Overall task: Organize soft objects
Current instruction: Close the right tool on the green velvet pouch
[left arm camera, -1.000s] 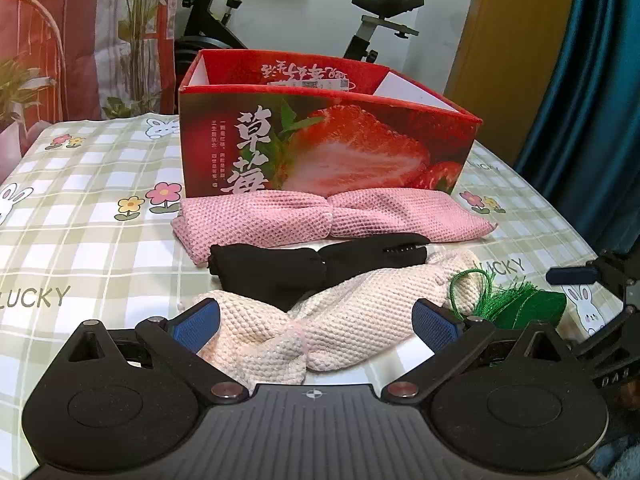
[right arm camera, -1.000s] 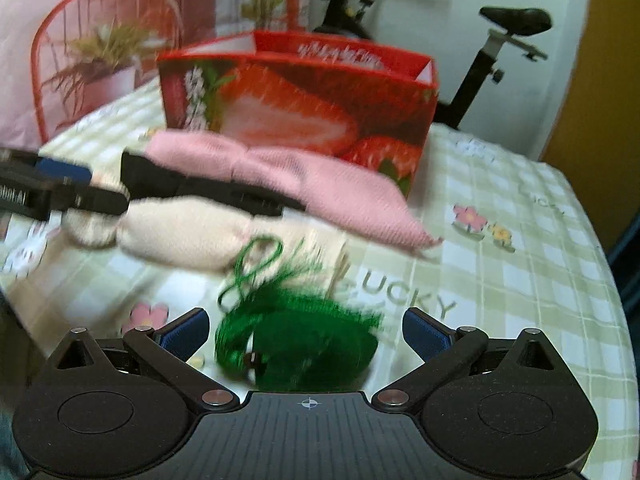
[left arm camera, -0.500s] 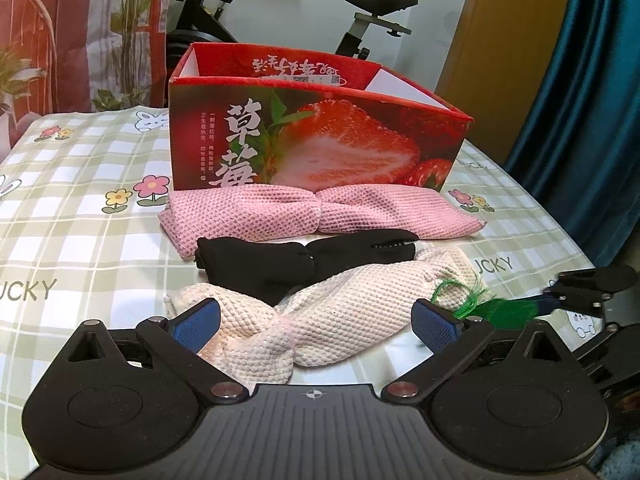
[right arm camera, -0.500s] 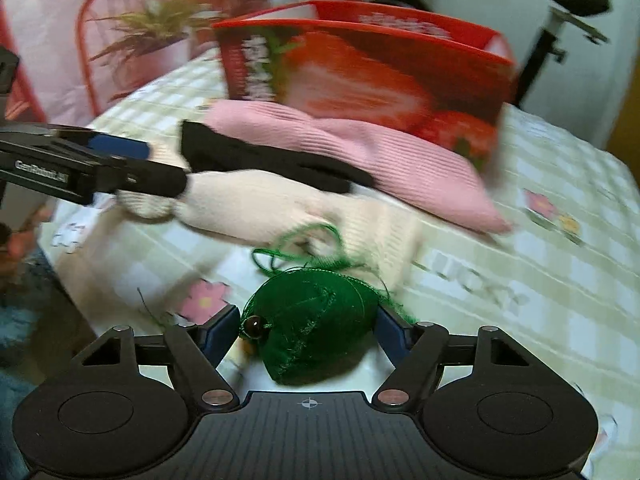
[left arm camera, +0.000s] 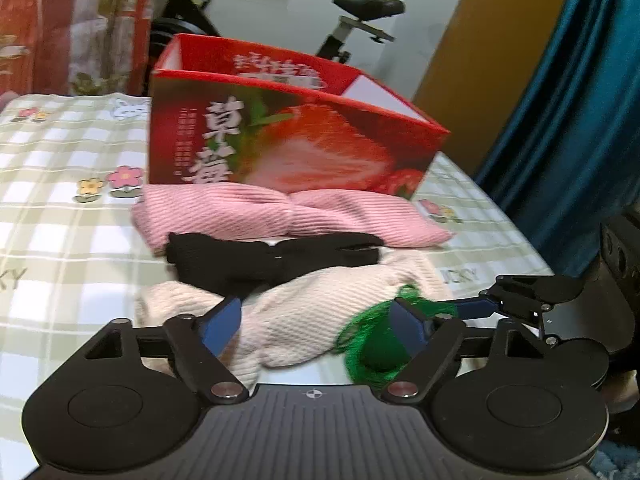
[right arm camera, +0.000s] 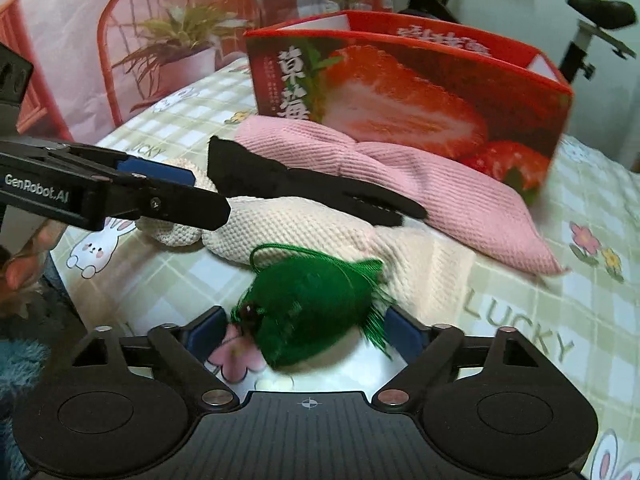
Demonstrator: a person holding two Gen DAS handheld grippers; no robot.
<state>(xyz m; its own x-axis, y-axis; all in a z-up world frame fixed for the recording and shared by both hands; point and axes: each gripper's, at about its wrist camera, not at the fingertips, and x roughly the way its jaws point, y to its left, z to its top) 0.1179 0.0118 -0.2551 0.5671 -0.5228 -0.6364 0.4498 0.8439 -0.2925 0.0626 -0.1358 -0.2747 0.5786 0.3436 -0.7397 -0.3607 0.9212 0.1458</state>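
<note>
A green tasselled pouch (right arm camera: 308, 312) sits between my right gripper's (right arm camera: 306, 334) blue pads, which are closed on it just above the tablecloth; it also shows in the left wrist view (left arm camera: 372, 340). A cream knit cloth (left arm camera: 304, 312), a black cloth (left arm camera: 264, 258) and a pink knit cloth (left arm camera: 280, 216) lie in a row before the red strawberry box (left arm camera: 288, 140). My left gripper (left arm camera: 316, 320) is open, its pads either side of the cream cloth's near end, not gripping. The left gripper also shows in the right wrist view (right arm camera: 160, 192).
The table has a checked cloth (left arm camera: 60, 200) with flowers and rabbits. An exercise bike (left arm camera: 352, 12) stands behind the box, a blue curtain (left arm camera: 580, 100) at right. A red wire chair (right arm camera: 180, 40) and a potted plant stand at the table's left side.
My right gripper closed on the green pouch and lifted it slightly toward the left. My left gripper moved nearer to the cream cloth and narrowed a little.
</note>
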